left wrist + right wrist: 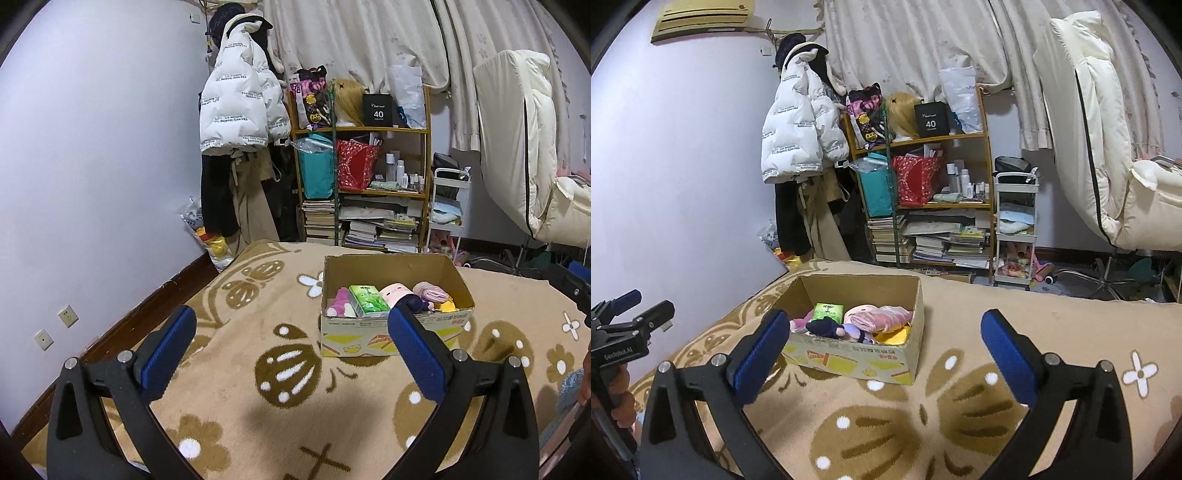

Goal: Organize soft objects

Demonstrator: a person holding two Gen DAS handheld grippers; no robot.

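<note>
Nearest to each camera, the jaws of the left gripper (291, 345) and of the right gripper (884, 349) are seen spread wide, and nothing is held between either pair. Both are poised above the patterned blanket (258, 406) that covers the bed, on which no loose soft object can be made out in either view.

Further out, the cardboard box (384, 341) is seen resting on the blanket. The soft objects are already gathered inside it: a green tissue pack (367, 301), a pink plush (395, 293), a dark plush (823, 326), a folded pink cloth (882, 317) and something yellow (894, 334) at the near corner.

The collecting is judged to be nearly or wholly finished. If anything is to be tidied, it would best be done from above, with one gripper lowered inside the box walls so the thin cardboard is not pushed along the blanket. The contents should be pinched lightly at their bulk, since loose fabric would be expected to slip or drag its neighbours out.

Beyond the bed, a cluttered shelf (369, 177) is seen against the wall.
</note>
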